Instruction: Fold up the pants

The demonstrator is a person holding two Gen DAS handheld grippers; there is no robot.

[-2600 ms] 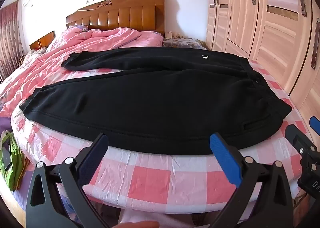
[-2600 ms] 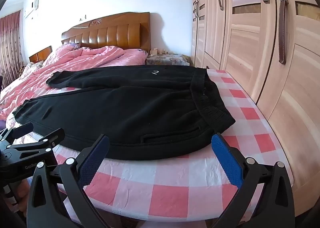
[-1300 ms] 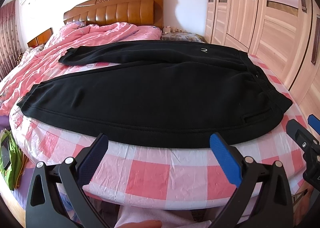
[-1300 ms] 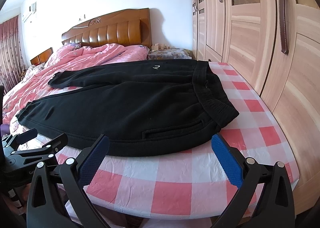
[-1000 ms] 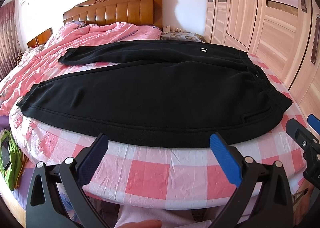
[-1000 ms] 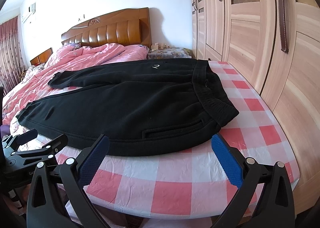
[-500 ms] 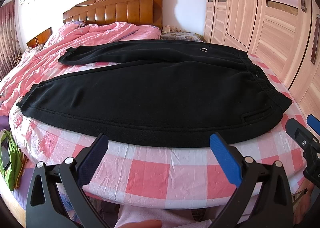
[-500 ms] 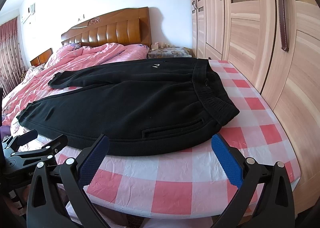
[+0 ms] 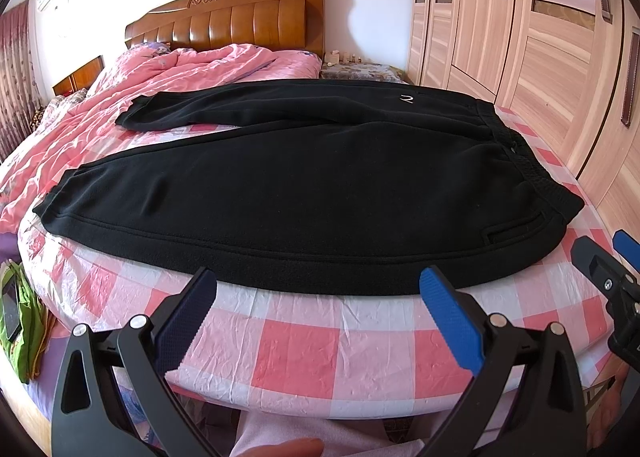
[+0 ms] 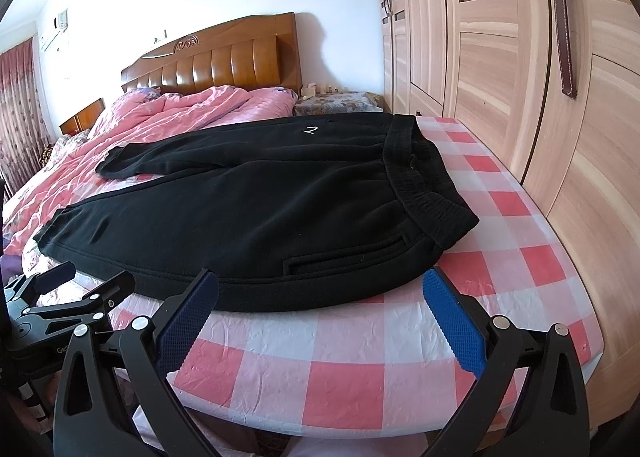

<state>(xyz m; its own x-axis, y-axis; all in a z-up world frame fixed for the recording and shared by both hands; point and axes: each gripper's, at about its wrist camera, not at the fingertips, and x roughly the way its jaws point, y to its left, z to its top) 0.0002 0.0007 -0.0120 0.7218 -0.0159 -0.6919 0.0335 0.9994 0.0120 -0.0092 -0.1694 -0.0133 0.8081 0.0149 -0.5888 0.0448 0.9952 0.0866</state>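
Black pants [image 9: 304, 185] spread flat on the bed [image 9: 320, 353], on the pink and white checked sheet. Waistband [image 10: 424, 193] on the side of the bed near the wooden wardrobe [image 10: 520, 69]. Two legs stretched away from the waistband, toward the far side of the bed, split a little apart at the ends. Pocket slit [image 10: 344, 253] near the front edge of the pants. Small white mark [image 9: 407, 98] on the far leg, up by the waistband.

Left gripper [image 9: 318, 317] held just in front of the bed edge, blue pads wide apart, nothing between them, not touching the pants. Right gripper [image 10: 320, 317] the same: pads wide apart, holding nothing, in front of the bed near the pocket corner.

Pink quilt [image 9: 168, 81] bunched up on the bed past the pants, by the brown headboard [image 9: 232, 23].
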